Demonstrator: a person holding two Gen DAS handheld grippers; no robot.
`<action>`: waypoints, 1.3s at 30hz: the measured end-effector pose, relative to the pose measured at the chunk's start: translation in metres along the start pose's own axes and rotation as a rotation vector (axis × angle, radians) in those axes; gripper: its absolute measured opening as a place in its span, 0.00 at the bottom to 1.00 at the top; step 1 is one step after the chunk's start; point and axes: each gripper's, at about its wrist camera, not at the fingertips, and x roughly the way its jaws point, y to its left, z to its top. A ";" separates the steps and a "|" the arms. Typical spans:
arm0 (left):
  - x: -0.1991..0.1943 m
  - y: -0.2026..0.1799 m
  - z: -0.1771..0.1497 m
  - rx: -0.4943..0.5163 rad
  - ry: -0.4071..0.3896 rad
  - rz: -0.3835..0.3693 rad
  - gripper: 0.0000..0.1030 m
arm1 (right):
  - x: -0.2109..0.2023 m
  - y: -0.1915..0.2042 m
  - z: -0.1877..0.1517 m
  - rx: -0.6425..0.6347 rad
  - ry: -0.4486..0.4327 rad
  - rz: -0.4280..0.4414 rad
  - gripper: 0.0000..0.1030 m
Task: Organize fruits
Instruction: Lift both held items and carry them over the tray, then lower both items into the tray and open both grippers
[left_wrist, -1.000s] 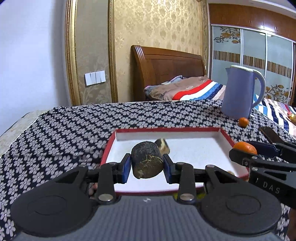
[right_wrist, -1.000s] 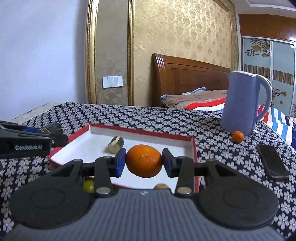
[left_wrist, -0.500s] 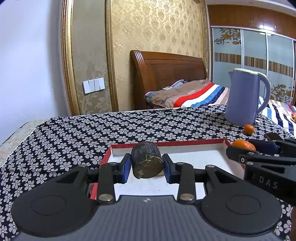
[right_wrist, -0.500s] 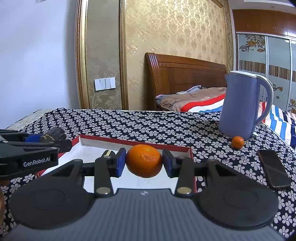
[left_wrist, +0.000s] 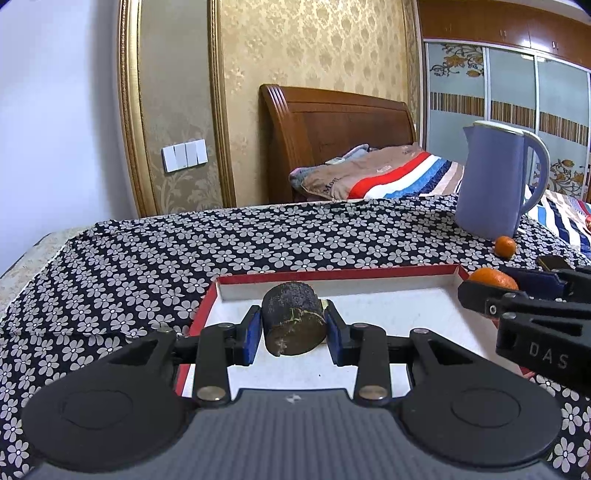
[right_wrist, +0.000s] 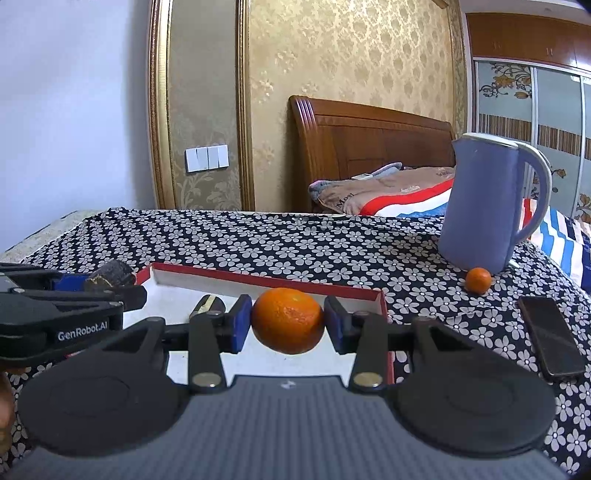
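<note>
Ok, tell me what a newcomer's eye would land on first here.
First, the two loaded grippers: the right gripper clamps an orange, and the left gripper clamps a dark stubby chunk, both over the red-rimmed tray. Next, the blue jug at the right on the flowered cloth, with a small orange at its foot and a phone nearer the camera.

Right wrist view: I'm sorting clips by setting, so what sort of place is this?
Most likely a home bedroom: a wooden headboard, folded bedding and sliding wardrobe doors stand behind the cloth-covered table.
</note>
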 end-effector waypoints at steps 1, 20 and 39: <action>0.002 0.000 0.000 0.001 0.001 0.000 0.34 | 0.001 0.000 0.000 -0.002 0.001 -0.002 0.39; 0.033 0.003 0.000 0.001 0.047 0.040 0.34 | 0.019 -0.002 0.005 -0.005 0.023 -0.007 0.39; 0.057 0.015 -0.006 -0.008 0.095 0.081 0.34 | 0.045 -0.005 0.007 -0.006 0.066 -0.025 0.39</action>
